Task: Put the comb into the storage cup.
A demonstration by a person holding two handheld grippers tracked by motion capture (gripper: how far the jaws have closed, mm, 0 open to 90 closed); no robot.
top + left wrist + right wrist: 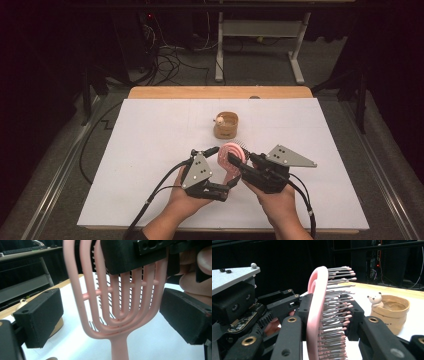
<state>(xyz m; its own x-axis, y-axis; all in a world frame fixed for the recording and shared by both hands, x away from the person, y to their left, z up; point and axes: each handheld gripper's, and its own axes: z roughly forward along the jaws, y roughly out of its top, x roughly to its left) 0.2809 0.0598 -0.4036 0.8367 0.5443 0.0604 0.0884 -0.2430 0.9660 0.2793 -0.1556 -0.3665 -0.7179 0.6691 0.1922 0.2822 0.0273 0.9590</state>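
A pink vented hairbrush (231, 152) with metal bristles is held upright over the white sheet. My right gripper (237, 161) is shut on its head: in the right gripper view the jaws (332, 335) press the brush (318, 315) from the back and from the bristle side. My left gripper (222, 169) reaches in from the left. In the left gripper view its jaws (110, 312) stand wide apart on either side of the brush (117, 322), touching nothing. A hand holds each gripper near the table's front edge.
A tan pouch-shaped pot (226, 125) with a small white bear figure (375, 300) on its rim stands just behind the brush. The white sheet (150, 150) covers a wooden table (220, 92). Cables and white desk legs (219, 50) lie on the floor beyond.
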